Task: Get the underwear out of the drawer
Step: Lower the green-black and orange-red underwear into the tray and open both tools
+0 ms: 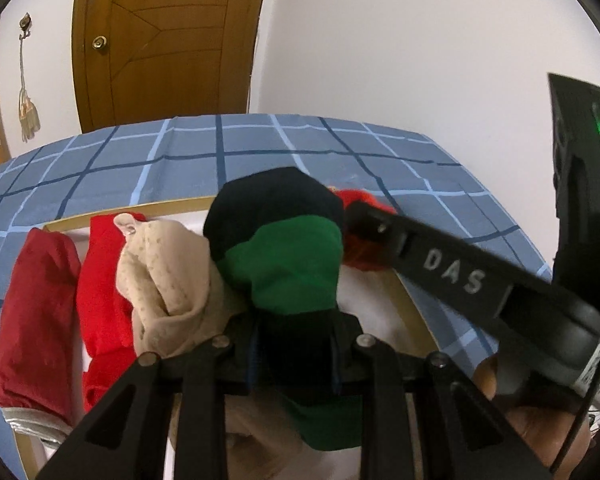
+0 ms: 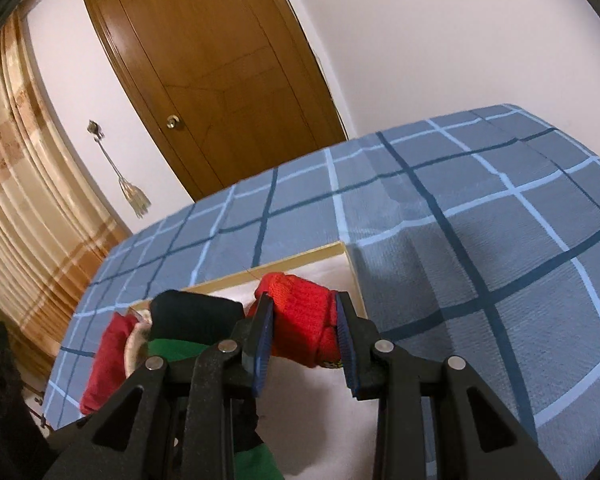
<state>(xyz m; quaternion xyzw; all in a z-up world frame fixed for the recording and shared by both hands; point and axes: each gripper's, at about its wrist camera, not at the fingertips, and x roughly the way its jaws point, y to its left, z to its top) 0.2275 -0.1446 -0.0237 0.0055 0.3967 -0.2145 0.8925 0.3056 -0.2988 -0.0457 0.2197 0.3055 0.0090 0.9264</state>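
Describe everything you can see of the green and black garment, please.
The green and black garment is a soft, bunched piece of cloth, black on top and green below. The shut left gripper pinches it at its lower part, and more green cloth hangs beneath the jaws. It stands above the open drawer, beside a beige garment that seems to touch it.

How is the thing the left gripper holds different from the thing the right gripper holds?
The left gripper holds a green and black garment; the right gripper holds a garment that is all red. The green and black one looks smooth; the red one looks knitted. Both are soft, bunched cloth, clamped between gripper fingers above the drawer.
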